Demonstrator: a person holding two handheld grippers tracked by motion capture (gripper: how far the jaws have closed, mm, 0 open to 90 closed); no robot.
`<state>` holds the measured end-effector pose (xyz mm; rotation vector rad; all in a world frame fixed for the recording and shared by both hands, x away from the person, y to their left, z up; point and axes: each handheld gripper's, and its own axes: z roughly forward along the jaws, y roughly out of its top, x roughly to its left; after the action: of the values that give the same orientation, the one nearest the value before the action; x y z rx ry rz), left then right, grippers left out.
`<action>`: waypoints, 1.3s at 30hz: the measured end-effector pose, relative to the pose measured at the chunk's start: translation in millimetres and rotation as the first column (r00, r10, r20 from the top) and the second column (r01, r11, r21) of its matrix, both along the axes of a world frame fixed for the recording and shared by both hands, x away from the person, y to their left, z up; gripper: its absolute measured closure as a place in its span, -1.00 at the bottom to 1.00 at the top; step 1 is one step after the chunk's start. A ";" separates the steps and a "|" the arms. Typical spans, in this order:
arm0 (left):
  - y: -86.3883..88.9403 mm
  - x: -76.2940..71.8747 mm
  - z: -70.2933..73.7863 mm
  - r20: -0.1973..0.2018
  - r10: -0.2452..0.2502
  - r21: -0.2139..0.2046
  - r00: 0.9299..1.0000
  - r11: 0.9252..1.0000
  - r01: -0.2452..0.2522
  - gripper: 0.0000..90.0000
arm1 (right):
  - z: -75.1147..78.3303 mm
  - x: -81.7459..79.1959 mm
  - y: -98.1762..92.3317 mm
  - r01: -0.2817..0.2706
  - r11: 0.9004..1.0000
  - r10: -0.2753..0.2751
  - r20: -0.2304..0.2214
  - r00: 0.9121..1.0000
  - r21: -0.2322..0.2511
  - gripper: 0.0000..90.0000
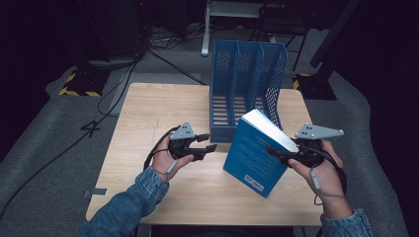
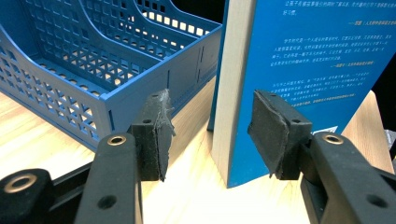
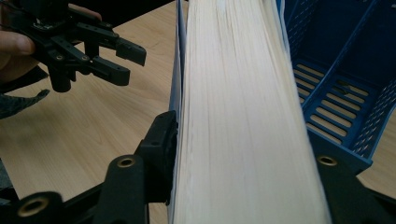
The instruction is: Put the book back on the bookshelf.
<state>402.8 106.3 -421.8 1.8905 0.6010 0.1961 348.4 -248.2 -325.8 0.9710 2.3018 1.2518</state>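
Table: light wood grain, pale tan.
File rack, at the table's far edge: mid blue plastic throughout; side walls and dividers perforated with a grid of small square holes, floor slotted in parallel bars.
Book: bright blue cover with small white lines of print and a white label patch near its lower corner; page block cream-white, finely striped.
Left gripper and right gripper: black jaws with brass-coloured rivets, matte black pads, grey top plates.
Sleeves: blue denim.
Floor: grey; yellow-and-black hazard stripes beyond the far-left corner.
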 end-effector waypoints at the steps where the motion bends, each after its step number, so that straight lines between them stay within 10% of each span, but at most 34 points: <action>1: 0.4 0.1 0.0 0.003 0.000 0.002 1.000 1.000 0.000 0.08 | 1.6 1.3 1.1 0.000 1.000 0.000 -0.007 1.000 -0.007 0.12; 16: 3.7 0.2 -1.4 -0.012 0.007 -0.005 1.000 1.000 -0.007 0.07 | 22.9 35.5 32.6 -0.024 0.981 -0.002 -0.133 0.991 -0.190 0.11; 39: 4.9 1.7 -4.6 -0.028 0.018 -0.005 0.999 1.000 -0.018 0.07 | 29.9 49.9 49.1 0.044 0.965 -0.098 -0.197 0.975 -0.259 0.17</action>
<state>404.5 111.2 -426.4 1.8856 0.6368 0.1796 398.3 -199.1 -295.9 1.1257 2.4829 0.8330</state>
